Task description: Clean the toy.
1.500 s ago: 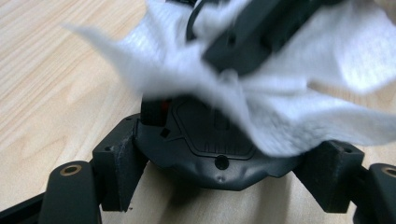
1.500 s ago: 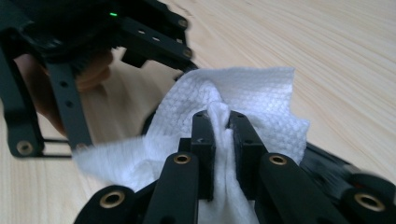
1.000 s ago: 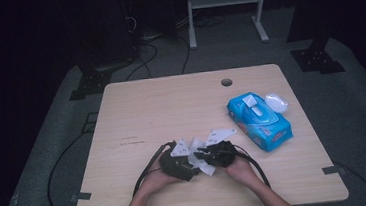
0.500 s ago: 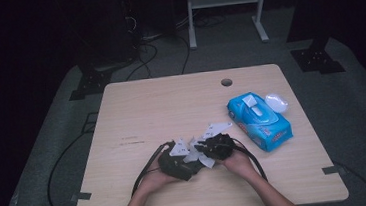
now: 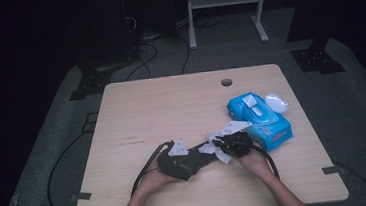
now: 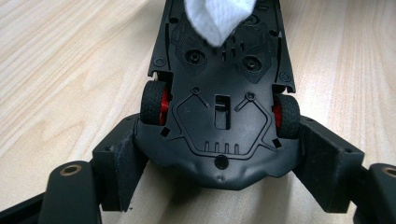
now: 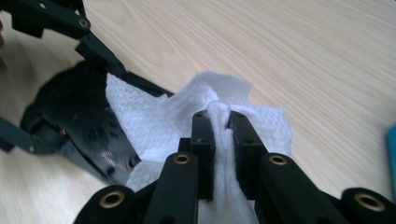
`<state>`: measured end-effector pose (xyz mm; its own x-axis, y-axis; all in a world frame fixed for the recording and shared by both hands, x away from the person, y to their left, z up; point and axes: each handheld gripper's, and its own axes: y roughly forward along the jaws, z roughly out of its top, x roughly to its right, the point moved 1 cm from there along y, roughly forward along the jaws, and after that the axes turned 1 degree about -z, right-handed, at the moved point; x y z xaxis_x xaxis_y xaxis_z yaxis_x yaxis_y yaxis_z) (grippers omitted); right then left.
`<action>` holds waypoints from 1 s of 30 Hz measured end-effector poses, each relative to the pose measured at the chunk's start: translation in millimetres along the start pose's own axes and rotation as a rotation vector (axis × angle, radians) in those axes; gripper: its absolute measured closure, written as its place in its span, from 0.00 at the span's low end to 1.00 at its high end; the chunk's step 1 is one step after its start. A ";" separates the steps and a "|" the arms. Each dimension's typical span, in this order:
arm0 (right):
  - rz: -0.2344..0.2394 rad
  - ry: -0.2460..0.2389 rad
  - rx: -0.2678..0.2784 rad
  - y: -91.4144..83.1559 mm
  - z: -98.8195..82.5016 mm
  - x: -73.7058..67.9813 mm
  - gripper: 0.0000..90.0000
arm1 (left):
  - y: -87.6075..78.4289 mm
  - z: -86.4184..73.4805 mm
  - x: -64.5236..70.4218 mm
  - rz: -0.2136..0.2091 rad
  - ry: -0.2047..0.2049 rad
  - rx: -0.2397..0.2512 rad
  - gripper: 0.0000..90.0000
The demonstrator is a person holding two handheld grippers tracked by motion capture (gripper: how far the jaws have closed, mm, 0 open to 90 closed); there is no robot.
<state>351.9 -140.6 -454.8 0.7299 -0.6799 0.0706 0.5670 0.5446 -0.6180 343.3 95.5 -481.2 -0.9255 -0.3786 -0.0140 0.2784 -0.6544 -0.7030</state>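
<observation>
A black toy car (image 6: 219,116) with red wheel hubs lies belly up in my left gripper (image 6: 219,161), whose jaws are shut on its sides by the wheels. In the high view the left gripper (image 5: 191,162) sits near the table's front middle. My right gripper (image 7: 219,123) is shut on a bunched white wipe (image 7: 154,121) that rests on the car's underside (image 7: 79,116). The same wipe (image 6: 217,18) hangs over the car's far end in the left gripper view. The right gripper (image 5: 227,147) sits just right of the left one.
A blue pack of wipes (image 5: 260,119) lies on the wooden table (image 5: 161,105) at the right, close behind the right hand, with a white lid (image 5: 276,102) beside it. A cable hole (image 5: 226,82) is near the far edge. Black cables trail off the front left.
The right gripper, with the wipe in it, has shifted a little to the right and away from the person along the car. The left gripper and car have stayed put.
</observation>
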 end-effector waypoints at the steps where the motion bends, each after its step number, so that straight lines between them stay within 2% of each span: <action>1: 0.006 0.004 -0.001 -2.1 -1.2 -1.0 0.90 | 0.2 0.0 0.0 0.001 0.001 0.000 0.26; 3: 0.055 0.003 0.015 -4.2 -0.6 -6.5 0.90 | 0.2 -0.2 0.1 0.000 -0.002 0.002 0.26; 4: 0.073 -0.014 0.017 -4.5 0.3 -10.2 0.90 | 0.2 -0.2 0.3 0.002 0.000 0.001 0.26; 7: 0.046 -0.100 -0.020 -5.4 0.4 -15.9 0.90 | -0.4 -0.3 0.0 0.005 0.002 -0.004 0.26; 8: 0.041 -0.103 -0.028 -7.1 -2.8 -12.9 0.90 | -0.6 -0.4 -0.4 0.003 0.000 -0.003 0.26; 12: 0.008 -0.065 -0.030 -17.7 -14.5 -0.2 0.90 | -0.7 -1.0 -0.9 0.000 -0.004 0.002 0.26; 17: 0.040 -0.025 -0.013 -21.4 -20.0 -0.9 0.90 | -0.8 -0.7 -2.1 -0.005 -0.002 -0.002 0.26; 18: 0.067 0.001 -0.003 -21.1 -19.3 -0.5 0.90 | -1.2 -1.1 -1.3 -0.003 -0.004 -0.001 0.26; 20: 0.060 0.016 -0.005 -21.2 -19.6 3.9 0.90 | -1.9 -1.2 -1.7 -0.005 -0.005 -0.006 0.26; 22: 0.033 0.031 -0.014 -21.8 -22.4 9.7 0.90 | -2.4 -1.6 -2.2 -0.007 -0.007 -0.004 0.26; 24: 0.043 0.073 -0.012 -21.9 -26.6 14.5 0.90 | -2.2 -2.0 -1.9 -0.006 -0.005 -0.001 0.26; 25: 0.051 0.078 -0.014 -21.4 -27.5 13.6 0.90 | -2.1 -1.8 -2.0 -0.006 -0.005 -0.002 0.26; 27: 0.030 0.058 0.003 -20.1 -25.5 7.0 0.91 | -2.7 -1.8 -2.8 -0.004 -0.001 -0.007 0.26; 28: 0.053 0.057 0.023 -20.5 -23.7 5.7 0.91 | -2.7 -1.8 -2.7 -0.006 -0.010 -0.001 0.26; 29: 0.103 0.083 0.039 -20.3 -21.8 4.3 0.91 | -2.7 -1.6 -2.5 -0.006 -0.011 0.000 0.26; 30: 0.109 0.081 0.040 -18.9 -20.1 1.7 0.91 | -2.8 -1.5 -2.2 -0.005 -0.009 -0.002 0.26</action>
<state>334.7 -161.9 -458.7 0.7556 -0.6523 -0.0591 0.5022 0.6350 -0.5870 344.2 99.1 -480.2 -0.9245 -0.3811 -0.0047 0.2737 -0.6552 -0.7041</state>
